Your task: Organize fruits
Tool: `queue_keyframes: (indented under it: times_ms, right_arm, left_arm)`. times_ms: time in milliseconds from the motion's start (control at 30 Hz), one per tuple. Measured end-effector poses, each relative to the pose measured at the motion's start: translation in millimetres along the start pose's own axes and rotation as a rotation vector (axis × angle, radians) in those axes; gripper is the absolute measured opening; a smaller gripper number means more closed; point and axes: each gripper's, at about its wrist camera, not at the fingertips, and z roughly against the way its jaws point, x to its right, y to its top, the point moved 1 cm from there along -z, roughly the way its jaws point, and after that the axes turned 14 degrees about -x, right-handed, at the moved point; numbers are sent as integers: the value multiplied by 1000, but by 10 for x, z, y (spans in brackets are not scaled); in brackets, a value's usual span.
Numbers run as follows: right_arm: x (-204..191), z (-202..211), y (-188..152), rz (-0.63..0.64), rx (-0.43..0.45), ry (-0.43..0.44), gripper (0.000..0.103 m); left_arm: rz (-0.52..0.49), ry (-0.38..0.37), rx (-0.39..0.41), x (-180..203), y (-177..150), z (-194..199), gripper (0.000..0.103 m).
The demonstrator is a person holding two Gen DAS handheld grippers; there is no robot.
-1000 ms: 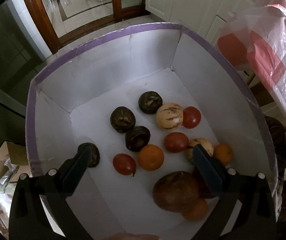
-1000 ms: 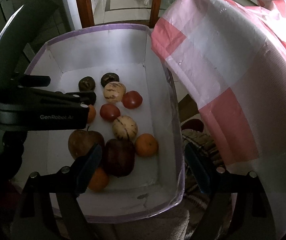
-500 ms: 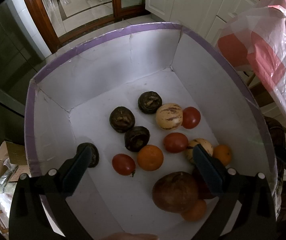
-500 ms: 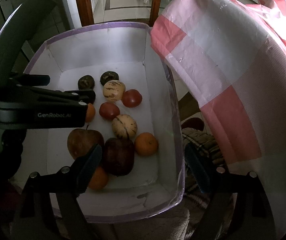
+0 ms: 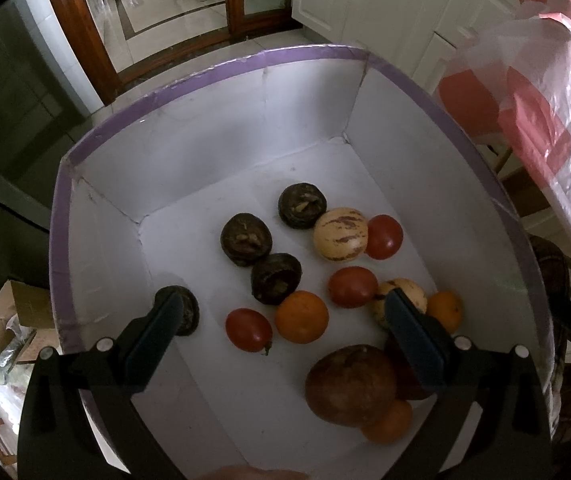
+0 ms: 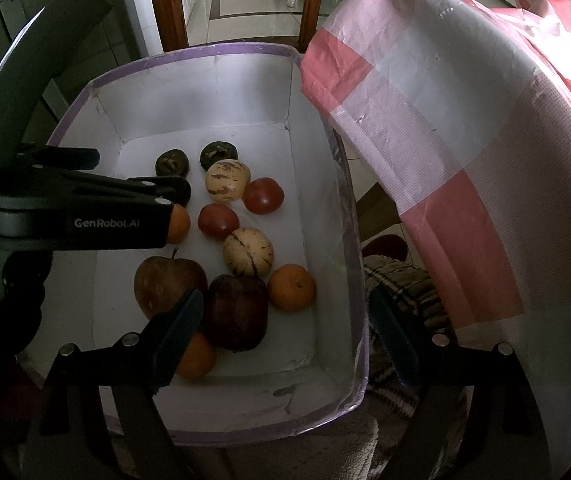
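- Practically nothing differs from a second ago: both claws hang over the box exactly as before, and no fruit has shifted.
- Left claw (image 5: 283, 314) stands wide, its jaws empty, above the white floor of the box (image 5: 213, 120); it touches nothing.
- Between its fingers lie a tomato (image 5: 248, 329) and an orange (image 5: 302, 317), touching each other.
- Right claw (image 6: 285, 322) is also spread wide and holds nothing; one finger hangs over the fruit, the other outside the box's right wall.
- Beneath that claw a dark red apple (image 6: 237, 312) rests against a brown apple (image 6: 165, 280); another orange (image 6: 291, 287) sits just beside the dark one.
- Farther in are two striped pale melons (image 6: 227, 181), two more tomatoes (image 6: 263, 195) and several dark wrinkled fruits (image 5: 246, 239).
- Beside the box on the right hangs a pink-and-white checked plastic sheet (image 6: 445, 140).
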Motion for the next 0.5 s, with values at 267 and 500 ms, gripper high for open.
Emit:
queue_keyframes:
  times_ms: [267, 500]
  right_arm:
    - [2, 2, -7, 3, 1, 0, 82]
    - [-5, 17, -28, 8, 11, 0, 82]
  left_arm:
    - [3, 3, 0, -16, 7, 3, 101]
    - [10, 31, 15, -50, 8, 59, 101]
